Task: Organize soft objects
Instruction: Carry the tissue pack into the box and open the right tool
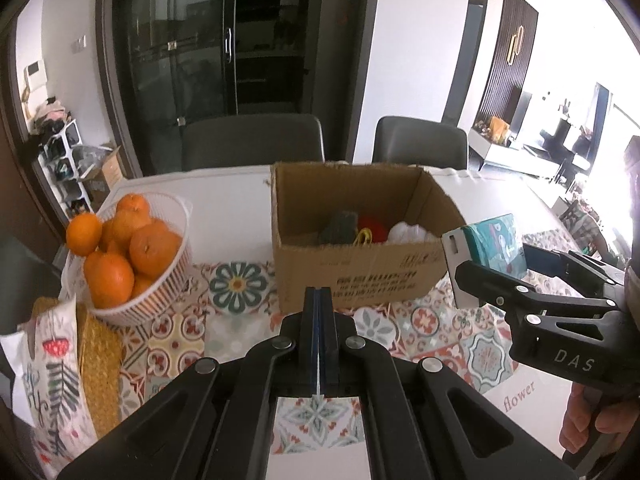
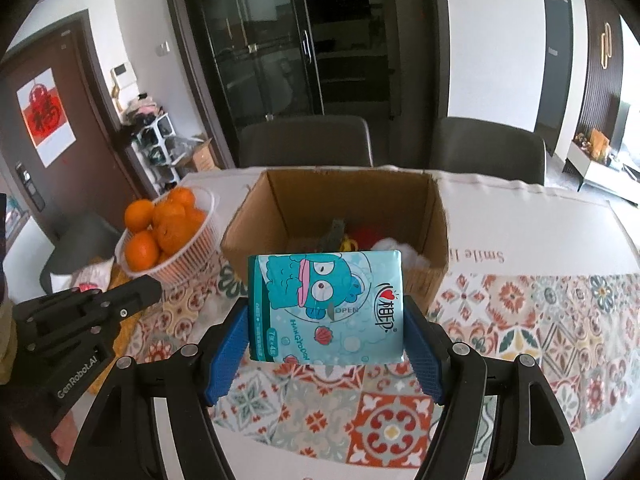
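Your right gripper point(image 2: 326, 312) clamps the glossy teal tissue pack point(image 2: 325, 306) in the air, just short of the open cardboard box point(image 2: 434, 216). Your left gripper point(image 1: 321, 320) is closed, empty. A ribbed white basket of oranges point(image 1: 160, 280) stands beside the box.

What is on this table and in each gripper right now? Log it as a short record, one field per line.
right gripper: shut on the teal cartoon-printed tissue pack, held off the table
left gripper: shut, nothing between the fingers
open brown cardboard box: on the table beyond the pack, holding a grey item, a red item, a yellow item and a white soft item
white ribbed plastic basket: left of the box, piled with oranges
patterned tile-print tablecloth: covers the table
two dark chairs: behind the table
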`<state>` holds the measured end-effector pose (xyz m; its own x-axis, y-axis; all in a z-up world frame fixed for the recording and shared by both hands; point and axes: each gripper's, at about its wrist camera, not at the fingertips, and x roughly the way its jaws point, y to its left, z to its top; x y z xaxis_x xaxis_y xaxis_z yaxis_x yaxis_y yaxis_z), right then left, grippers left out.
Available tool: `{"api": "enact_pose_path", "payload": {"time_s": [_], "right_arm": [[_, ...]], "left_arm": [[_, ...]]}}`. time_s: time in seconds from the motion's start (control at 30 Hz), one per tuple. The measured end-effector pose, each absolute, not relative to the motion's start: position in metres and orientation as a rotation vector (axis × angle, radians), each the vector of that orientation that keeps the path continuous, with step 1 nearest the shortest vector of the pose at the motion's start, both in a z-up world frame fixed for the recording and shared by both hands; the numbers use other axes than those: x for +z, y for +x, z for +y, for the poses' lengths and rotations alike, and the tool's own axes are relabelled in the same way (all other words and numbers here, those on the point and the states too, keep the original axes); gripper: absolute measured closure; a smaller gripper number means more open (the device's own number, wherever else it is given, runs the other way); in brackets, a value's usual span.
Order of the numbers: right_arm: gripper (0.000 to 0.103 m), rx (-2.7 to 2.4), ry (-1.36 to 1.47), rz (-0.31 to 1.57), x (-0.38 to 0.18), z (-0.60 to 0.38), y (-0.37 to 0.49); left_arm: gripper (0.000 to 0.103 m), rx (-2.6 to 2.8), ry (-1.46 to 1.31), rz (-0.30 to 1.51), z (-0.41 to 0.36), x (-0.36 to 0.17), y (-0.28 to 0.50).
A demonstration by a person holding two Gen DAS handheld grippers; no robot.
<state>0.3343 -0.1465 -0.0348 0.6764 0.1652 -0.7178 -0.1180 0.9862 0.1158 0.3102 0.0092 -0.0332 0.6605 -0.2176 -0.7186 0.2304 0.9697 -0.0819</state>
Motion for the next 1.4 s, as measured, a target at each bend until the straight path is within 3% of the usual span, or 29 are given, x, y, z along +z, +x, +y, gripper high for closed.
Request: {"api": "enact_pose_path", "payload": {"time_s": [0.5,1.27,1.33,1.4], "right_arm": [[0.03,0.16,0.068,0.758,-0.01,-0.158,0.382],[0.029,0.152,0.098,0.893,-0.057,-0.169,0.47],[0.025,0.131,0.098,0.92,-0.062,-0.169,0.475],[0.018,0.096,0.092,0.933,-0.065,-0.17,0.477]], "left_arm": [[0.101,-0.262,0.033,0.745,-0.004,-0.005,0.36],[0.1,-0.243,0.07,0.815,-0.012,-0.037,0.439],[0.088,-0.237,0.075,0.82,-0.012,-0.04,0.444],[0.044,-0.202,0.092,0.833,-0.012,-0.044,0.449]]}}
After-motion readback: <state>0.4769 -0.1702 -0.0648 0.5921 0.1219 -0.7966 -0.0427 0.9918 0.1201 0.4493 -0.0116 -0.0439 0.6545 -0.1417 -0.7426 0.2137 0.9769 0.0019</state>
